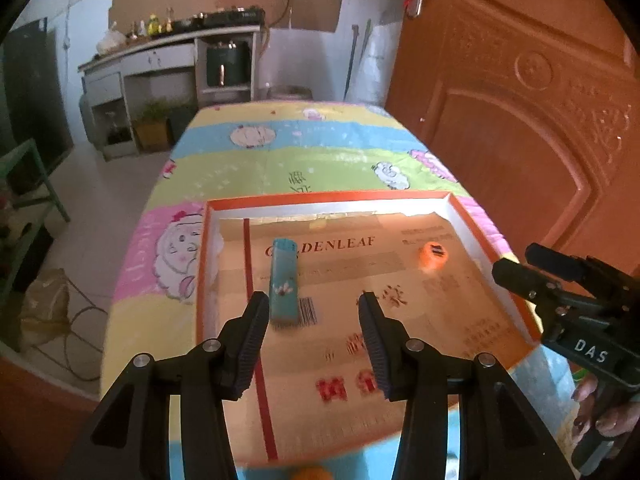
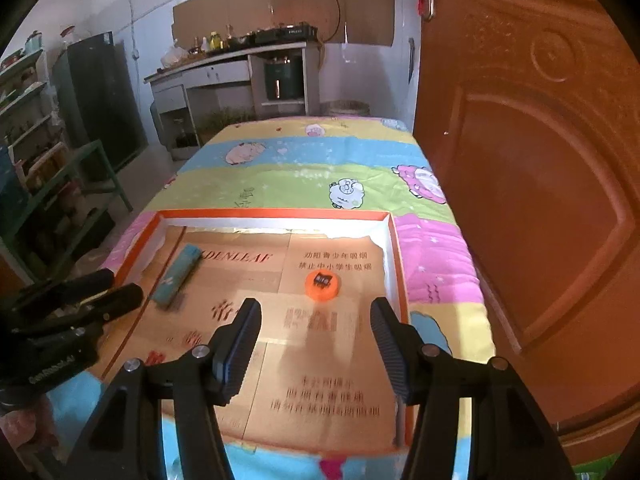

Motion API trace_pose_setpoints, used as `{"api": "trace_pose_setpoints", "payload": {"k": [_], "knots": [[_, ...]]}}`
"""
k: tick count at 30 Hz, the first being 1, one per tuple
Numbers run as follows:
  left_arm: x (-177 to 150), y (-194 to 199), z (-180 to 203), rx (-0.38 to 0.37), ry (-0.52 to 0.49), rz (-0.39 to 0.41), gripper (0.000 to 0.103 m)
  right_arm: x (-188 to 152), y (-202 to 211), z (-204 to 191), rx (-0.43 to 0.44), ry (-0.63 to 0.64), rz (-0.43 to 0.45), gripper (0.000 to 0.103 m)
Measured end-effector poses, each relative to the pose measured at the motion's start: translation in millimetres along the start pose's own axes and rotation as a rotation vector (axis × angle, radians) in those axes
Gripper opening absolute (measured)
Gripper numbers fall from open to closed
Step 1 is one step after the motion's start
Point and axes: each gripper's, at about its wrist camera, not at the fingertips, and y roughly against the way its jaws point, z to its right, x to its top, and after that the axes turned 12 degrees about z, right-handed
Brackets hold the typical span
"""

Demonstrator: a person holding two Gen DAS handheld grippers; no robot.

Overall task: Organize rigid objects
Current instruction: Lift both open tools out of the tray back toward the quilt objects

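Tray [image 1: 202, 264] with an orange rim sits on the near end of a table covered by a cartoon-sheep cloth [image 1: 280, 152], its floor lined with tan printed card. Two task items lie inside it. Teal rectangular block [image 1: 284, 280], long and flat, rests on the tray's left part, near the left wall; in the right wrist view it lies at an angle [image 2: 178, 276]. Orange round cap [image 1: 432, 256] with a dark label on top sits toward the right part, well apart from the block and near the right wall [image 2: 322, 282].

Left gripper [image 1: 314, 320] hangs above the tray with jaws apart and nothing between the pads; the block's near end shows just beside its left finger, not touching. Right gripper [image 2: 316, 328] hangs over the tray too, jaws wide apart, empty, the cap showing beyond the gap between the fingers. Each tool appears in the other's view at the edge. A hand [image 1: 600, 412] wraps the right tool's handle.

Brown door [image 2: 540, 160] stands just right of the table. Kitchen counter [image 2: 224, 60] runs along the far wall.
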Motion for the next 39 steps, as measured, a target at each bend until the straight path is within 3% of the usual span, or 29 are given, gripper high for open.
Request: {"api": "trace_pose_setpoints", "payload": {"k": [19, 39], "knots": [[-54.9, 131.2, 12.1, 0.021, 0.027, 0.052, 0.048, -57.3, 103.3, -23.0, -0.018, 0.001, 0.046, 0.056], [-134.1, 191.9, 15.4, 0.015, 0.053, 0.052, 0.048, -125.9, 180.7, -46.2, -0.054, -0.010, 0.061, 0.056]]}}
